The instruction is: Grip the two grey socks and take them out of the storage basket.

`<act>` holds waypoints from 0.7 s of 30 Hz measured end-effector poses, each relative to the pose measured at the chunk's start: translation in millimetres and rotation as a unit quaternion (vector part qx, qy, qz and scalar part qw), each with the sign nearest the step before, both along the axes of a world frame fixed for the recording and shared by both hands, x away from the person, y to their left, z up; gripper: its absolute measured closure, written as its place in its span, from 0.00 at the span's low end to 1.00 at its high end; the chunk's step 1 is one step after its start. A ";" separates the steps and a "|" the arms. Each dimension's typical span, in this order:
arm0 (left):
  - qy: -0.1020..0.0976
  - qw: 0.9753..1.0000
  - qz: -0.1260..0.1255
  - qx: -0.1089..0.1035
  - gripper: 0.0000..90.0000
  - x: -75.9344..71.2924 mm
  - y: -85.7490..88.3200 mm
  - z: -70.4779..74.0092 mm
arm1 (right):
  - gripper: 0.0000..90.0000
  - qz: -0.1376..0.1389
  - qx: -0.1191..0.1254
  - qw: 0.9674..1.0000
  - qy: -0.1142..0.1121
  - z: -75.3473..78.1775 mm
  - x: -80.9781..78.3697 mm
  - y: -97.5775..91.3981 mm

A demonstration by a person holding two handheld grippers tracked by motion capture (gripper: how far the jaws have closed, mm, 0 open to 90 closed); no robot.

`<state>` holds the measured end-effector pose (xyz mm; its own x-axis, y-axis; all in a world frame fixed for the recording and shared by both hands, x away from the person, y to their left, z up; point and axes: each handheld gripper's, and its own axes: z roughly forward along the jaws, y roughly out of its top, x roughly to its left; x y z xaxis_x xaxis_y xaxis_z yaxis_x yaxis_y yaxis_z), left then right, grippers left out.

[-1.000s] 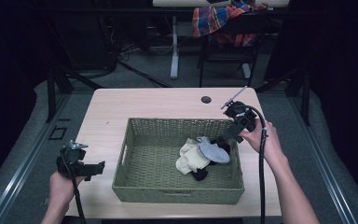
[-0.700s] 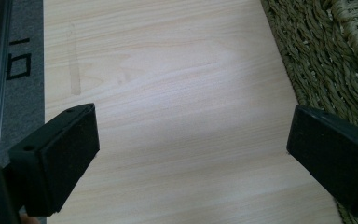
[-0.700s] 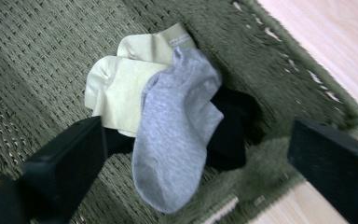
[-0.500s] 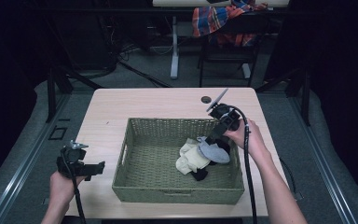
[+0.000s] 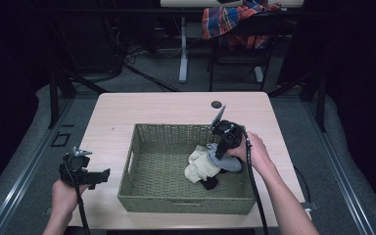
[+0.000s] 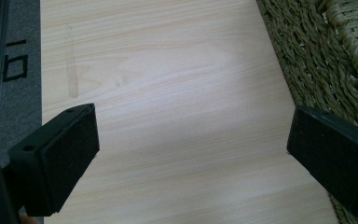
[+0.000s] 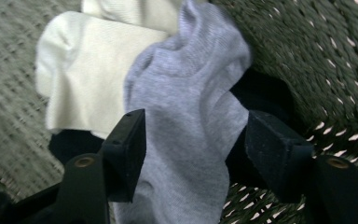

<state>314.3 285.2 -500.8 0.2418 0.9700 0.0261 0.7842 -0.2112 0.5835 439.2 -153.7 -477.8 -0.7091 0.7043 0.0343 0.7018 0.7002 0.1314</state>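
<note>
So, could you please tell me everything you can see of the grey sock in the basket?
The grey sock is soft, finely knit light grey fabric, crumpled and folded. It lies in the woven basket near its right wall, on top of a cream sock and dark fabric. The right claw is open and straddles it, one jaw on each side, not yet closed on it.

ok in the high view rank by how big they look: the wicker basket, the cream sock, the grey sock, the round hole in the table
1. wicker basket
2. cream sock
3. grey sock, partly hidden under the right gripper, so its place against the cream sock is unsure
4. round hole
</note>
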 end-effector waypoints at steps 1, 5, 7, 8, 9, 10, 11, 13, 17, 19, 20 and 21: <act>0.000 1.000 0.000 0.000 0.03 -0.1 -0.1 0.1 | 0.44 -0.001 -0.003 1.000 0.004 -1.8 0.1 0.0; -0.001 1.000 0.000 0.000 0.03 -0.3 0.2 0.1 | 0.64 0.000 -0.015 1.000 0.007 -8.2 -1.5 0.6; 0.002 1.000 0.000 -0.001 0.03 -0.5 0.4 0.2 | 0.68 0.000 -0.015 1.000 0.005 -9.1 -1.9 0.7; 0.002 1.000 0.000 0.000 0.03 -0.7 0.5 0.1 | 0.74 0.004 -0.017 1.000 0.008 -9.0 -2.3 1.0; 0.001 1.000 0.000 0.001 0.03 -0.7 0.7 0.2 | 0.85 0.004 -0.016 1.000 0.009 -8.0 -3.2 -0.1; 0.001 1.000 0.001 0.001 0.03 -0.6 0.6 0.3 | 0.87 0.002 -0.014 1.000 0.009 -6.7 -3.5 -0.8; 0.001 1.000 0.001 0.002 0.03 -0.5 0.5 0.2 | 0.88 0.004 -0.015 1.000 0.010 -4.8 -3.6 -1.8; 0.003 1.000 -0.001 0.003 0.03 -0.3 0.6 -0.2 | 0.91 0.000 -0.008 1.000 0.006 -1.6 -4.6 -3.5; -0.001 1.000 0.002 0.002 0.03 -0.9 0.8 0.2 | 0.95 -0.005 -0.003 1.000 -0.001 5.6 -5.7 -6.8; 0.002 1.000 0.002 0.003 0.03 -0.4 0.9 0.1 | 0.95 0.002 0.003 1.000 -0.002 8.9 -5.7 -7.5; 0.002 1.000 0.002 0.003 0.03 -0.2 0.8 0.2 | 0.95 -0.001 0.003 1.000 -0.003 10.8 -6.0 -7.6; 0.001 1.000 0.001 0.004 0.03 0.0 0.4 0.3 | 0.95 -0.001 0.003 1.000 -0.006 12.1 -6.3 -7.9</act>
